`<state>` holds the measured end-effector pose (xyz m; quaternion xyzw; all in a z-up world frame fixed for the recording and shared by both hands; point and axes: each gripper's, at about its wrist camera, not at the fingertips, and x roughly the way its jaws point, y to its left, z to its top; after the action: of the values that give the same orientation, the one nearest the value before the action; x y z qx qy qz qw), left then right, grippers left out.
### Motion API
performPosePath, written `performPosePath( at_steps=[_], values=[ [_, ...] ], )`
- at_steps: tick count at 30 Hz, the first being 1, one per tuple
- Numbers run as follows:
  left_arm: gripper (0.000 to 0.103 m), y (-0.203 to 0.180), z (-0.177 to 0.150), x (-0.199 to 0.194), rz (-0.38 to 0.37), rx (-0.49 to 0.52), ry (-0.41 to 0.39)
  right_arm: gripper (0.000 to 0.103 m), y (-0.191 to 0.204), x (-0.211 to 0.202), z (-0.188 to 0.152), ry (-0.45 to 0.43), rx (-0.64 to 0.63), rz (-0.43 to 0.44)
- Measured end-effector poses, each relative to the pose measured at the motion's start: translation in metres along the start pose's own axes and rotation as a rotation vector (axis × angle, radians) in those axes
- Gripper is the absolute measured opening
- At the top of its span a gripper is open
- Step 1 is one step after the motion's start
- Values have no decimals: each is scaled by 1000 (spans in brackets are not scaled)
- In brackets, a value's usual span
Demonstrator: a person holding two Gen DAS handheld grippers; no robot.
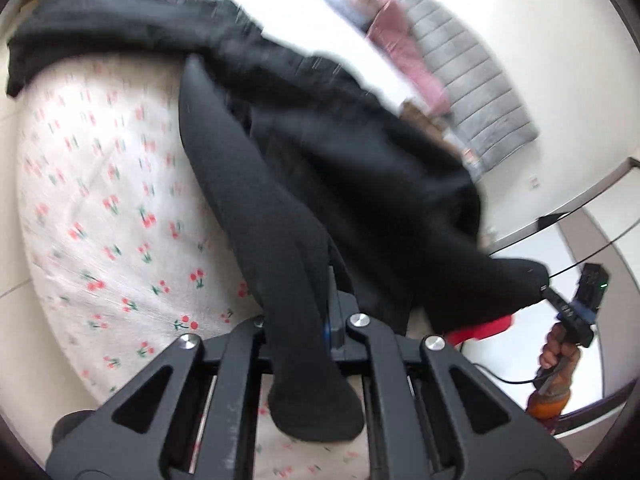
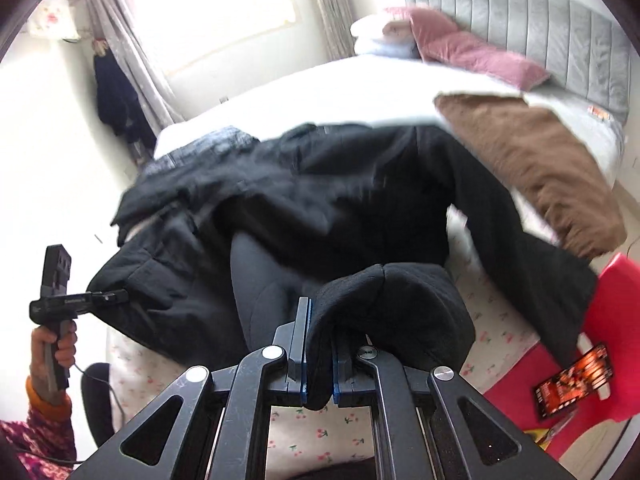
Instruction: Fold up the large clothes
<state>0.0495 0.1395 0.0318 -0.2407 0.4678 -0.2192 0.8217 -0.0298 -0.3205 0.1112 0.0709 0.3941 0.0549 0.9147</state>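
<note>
Black coat [image 2: 340,196] lies spread across the foot of the bed, over the cherry-print sheet [image 1: 100,200], with its far edge against the white quilt [image 2: 320,92]. Your left gripper [image 1: 320,312] is clenched on a long black sleeve that drapes back over its frame. Your right gripper [image 2: 319,340] pinches a thick fold of the same coat between its blue-edged pads. A brown blanket [image 2: 540,168] and pink pillow [image 2: 472,52] sit nearer the grey headboard [image 2: 540,12].
</note>
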Motion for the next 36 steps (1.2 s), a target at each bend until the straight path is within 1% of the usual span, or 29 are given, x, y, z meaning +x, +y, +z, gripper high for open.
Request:
performPosePath(
  at_steps=[1, 2, 3, 4, 5, 6, 7, 8, 9, 10, 11, 13, 14, 15, 16, 17, 18, 20, 22, 23, 25, 26, 27, 29, 30, 32, 33, 35, 36],
  values=[
    [9, -4, 2, -20, -12, 18, -25, 6, 3, -19, 4, -18, -16, -1],
    [9, -8, 2, -43, -10, 49, -42, 7, 7, -33, 3, -18, -30, -5],
    [12, -10, 0, -56, -4, 74, -31, 8, 8, -38, 5, 1, -34, -7],
    [15, -9, -2, -63, 20, 100, 4, 9, 7, -40, 4, 36, -31, -6],
    [26, -8, -5, -65, 58, 116, 39, 15, 4, -38, 1, 95, -18, -8],
    [41, -4, -9, -66, 134, 131, 78, 23, 3, -36, -2, 122, -7, -10],
    [49, 1, -12, -68, 214, 136, 92, 26, -3, -37, -8, 156, 4, -5],
    [62, 2, -14, -69, 266, 139, 92, 34, -7, -36, -10, 181, 7, -7],
    [66, 5, -13, -74, 324, 147, 86, 44, -10, -36, -10, 184, 5, -16],
    [67, 6, -9, -80, 357, 155, 71, 49, -13, -39, -8, 171, -3, -44],
    [68, 7, -5, -85, 380, 159, 50, 57, -16, -42, -3, 161, -8, -67],
    [77, 5, 8, -91, 424, 170, 0, 61, -22, -50, 10, 130, -13, -98],
    [83, 5, 9, -94, 434, 185, -19, 64, -24, -50, 23, 115, -14, -115],
    [84, -2, 23, -90, 443, 226, -40, 68, -25, -49, 32, 105, -17, -125],
    [84, -6, 35, -84, 448, 265, -49, 69, -25, -49, 38, 100, -21, -128],
    [85, -7, 45, -75, 452, 296, -53, 70, -25, -37, 58, 97, -30, -127],
    [85, -15, 63, -60, 455, 346, -50, 71, -22, -31, 64, 95, -34, -123],
    [85, -19, 89, -33, 482, 397, -40, 71, -21, 4, 101, 103, -45, -105],
    [85, -26, 123, 7, 492, 469, -11, 71, -22, 35, 125, 119, -42, -99],
    [85, -30, 134, 17, 490, 492, 1, 71, -25, 57, 141, 131, -39, -101],
    [85, -37, 166, 62, 507, 560, 24, 71, -34, 107, 174, 166, -29, -114],
    [85, -42, 173, 70, 517, 582, 29, 71, -41, 135, 191, 193, -26, -125],
    [85, -43, 192, 96, 527, 617, 43, 71, -45, 151, 200, 205, -22, -137],
    [85, -43, 214, 129, 533, 663, 56, 71, -57, 200, 225, 245, -20, -158],
    [85, -42, 232, 152, 539, 685, 61, 71, -64, 225, 237, 269, -13, -159],
    [85, -37, 260, 191, 541, 717, 74, 71, -77, 283, 261, 327, 23, -129],
    [85, -33, 279, 217, 543, 728, 82, 71, -79, 300, 267, 340, 37, -116],
    [85, -25, 306, 255, 544, 731, 101, 71, -87, 355, 284, 373, 100, -62],
    [85, -19, 318, 273, 540, 722, 110, 71, -89, 377, 289, 383, 140, -30]
  ],
)
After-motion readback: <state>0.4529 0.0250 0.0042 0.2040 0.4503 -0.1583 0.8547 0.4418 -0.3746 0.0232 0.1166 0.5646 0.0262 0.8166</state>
